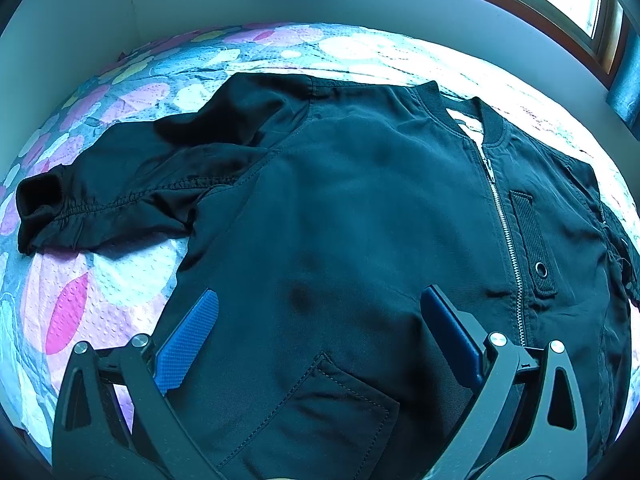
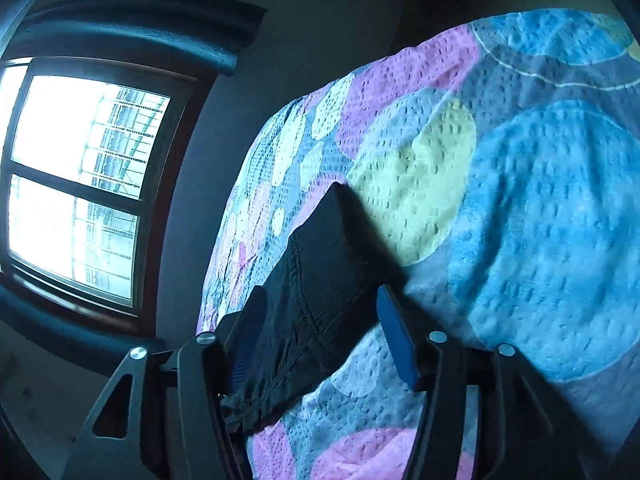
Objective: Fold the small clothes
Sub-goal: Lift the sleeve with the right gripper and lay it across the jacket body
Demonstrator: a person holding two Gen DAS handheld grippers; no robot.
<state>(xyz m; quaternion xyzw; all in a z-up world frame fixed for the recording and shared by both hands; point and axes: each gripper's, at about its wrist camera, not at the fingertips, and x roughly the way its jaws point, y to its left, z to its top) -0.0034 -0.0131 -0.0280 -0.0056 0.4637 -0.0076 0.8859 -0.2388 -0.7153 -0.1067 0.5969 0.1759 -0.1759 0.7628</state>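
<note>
A small black zip-up jacket [image 1: 360, 208] lies face up and spread flat on the bed, collar at the far right, one sleeve [image 1: 112, 196] stretched to the left. My left gripper [image 1: 320, 304] is open and hovers over the jacket's lower front, above a pocket flap [image 1: 340, 396]; its blue pads hold nothing. In the right wrist view the jacket's other sleeve with its cuff [image 2: 320, 280] lies between the fingers of my right gripper [image 2: 320, 300]. The jaws stand apart around the sleeve and are not closed on it.
The bed carries a quilted cover [image 1: 120, 280] with pink, blue and yellow circles, also in the right wrist view [image 2: 520, 200]. A white wall runs behind the bed. A window [image 2: 80, 184] with dark curtains is beside the bed's edge.
</note>
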